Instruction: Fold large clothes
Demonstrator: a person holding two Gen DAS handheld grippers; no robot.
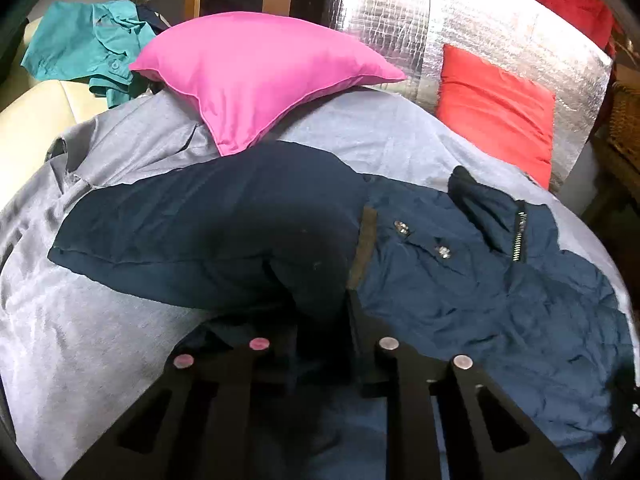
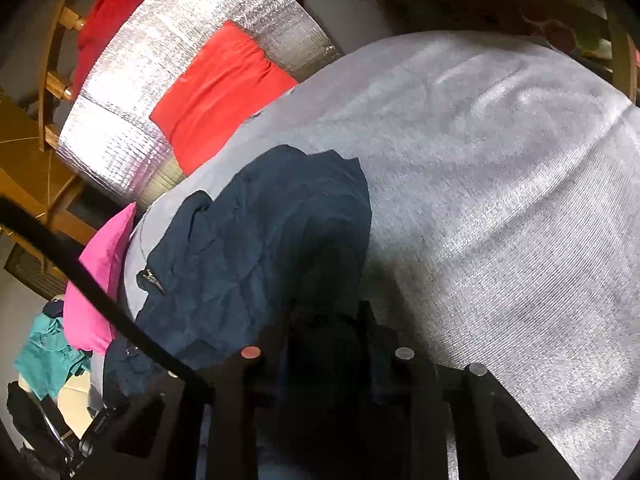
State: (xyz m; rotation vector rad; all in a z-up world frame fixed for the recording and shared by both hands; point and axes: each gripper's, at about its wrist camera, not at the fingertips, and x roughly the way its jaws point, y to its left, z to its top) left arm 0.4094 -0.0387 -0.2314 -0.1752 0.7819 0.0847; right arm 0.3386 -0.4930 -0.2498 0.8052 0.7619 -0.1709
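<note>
- The navy jacket lies crumpled across the middle of the grey sheet, its zipper at 2 o'clock and two metal snaps near the centre in the left wrist view.
- The left gripper is clenched on a dark fold of the jacket that rises between its fingers at 6 o'clock.
- The right gripper likewise pinches jacket cloth bunched between its fingers.
- Open sheet spreads wide from 12 to 4 o'clock in the right wrist view; in the left view bare sheet runs from 7 to 9 o'clock.
- A pink pillow rests at 12 o'clock, its corner just touching the jacket's far edge; a red pillow leans on a silver foil panel at 1 o'clock.
- A teal shirt sits crumpled at 11 o'clock, off the sheet.
- Fingertips of both grippers are lost in shadow and dark cloth; the jacket's near edge is cut off behind the gripper bodies.
- A black cable crosses the right view at 8 o'clock.
</note>
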